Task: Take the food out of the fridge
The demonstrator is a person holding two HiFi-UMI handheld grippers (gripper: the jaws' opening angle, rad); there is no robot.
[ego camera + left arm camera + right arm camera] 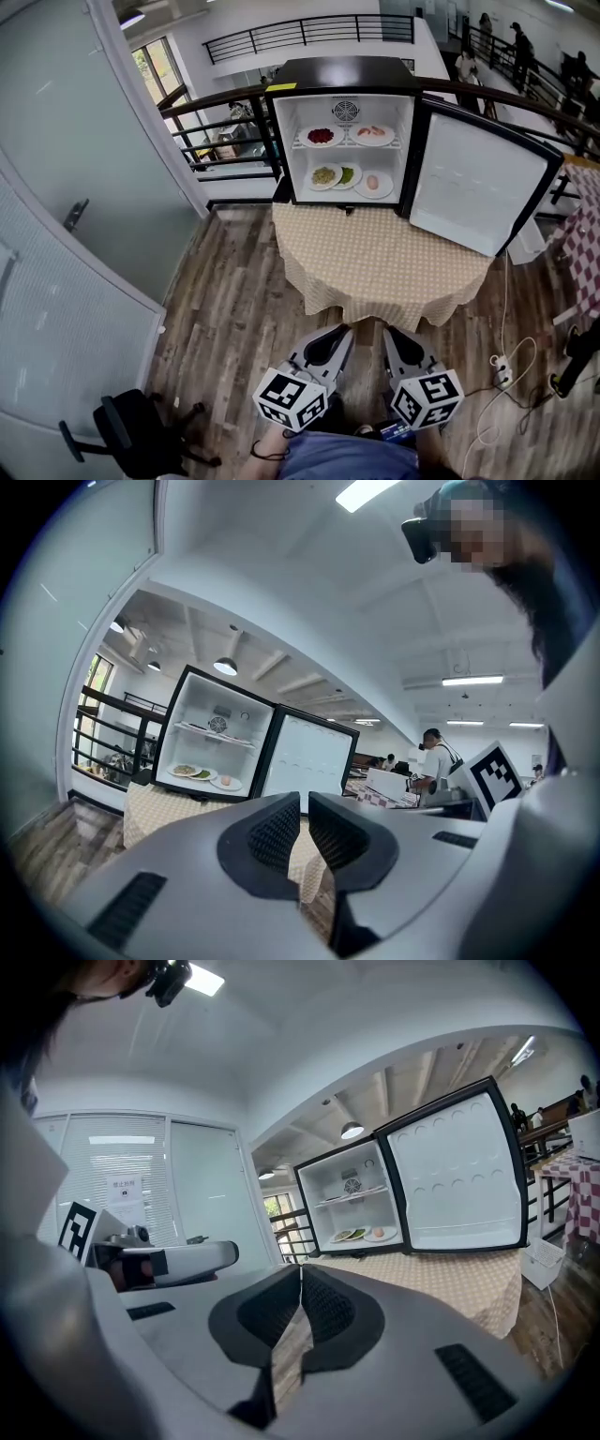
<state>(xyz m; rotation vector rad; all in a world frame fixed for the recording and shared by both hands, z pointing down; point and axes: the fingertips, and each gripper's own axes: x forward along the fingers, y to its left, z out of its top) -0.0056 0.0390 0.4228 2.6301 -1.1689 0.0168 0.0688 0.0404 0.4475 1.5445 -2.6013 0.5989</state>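
A small black fridge (343, 70) stands at the far side of a round table with a beige cloth (375, 258), its door (478, 183) swung open to the right. On the upper shelf sit a plate of red food (321, 137) and a plate of pink food (372, 134). On the fridge floor lie a noodle plate (324, 175), a green-food plate (348, 174) and a third plate (374, 182). My left gripper (343, 330) (305, 797) and right gripper (388, 332) (300, 1267) hover side by side before the table's near edge, both shut and empty, well short of the fridge.
A glass partition with a door runs down the left. A black chair (131, 436) stands at the lower left. A power strip with cables (502, 373) lies on the wood floor at the right, near a red-checked table (586, 234). A railing runs behind the fridge.
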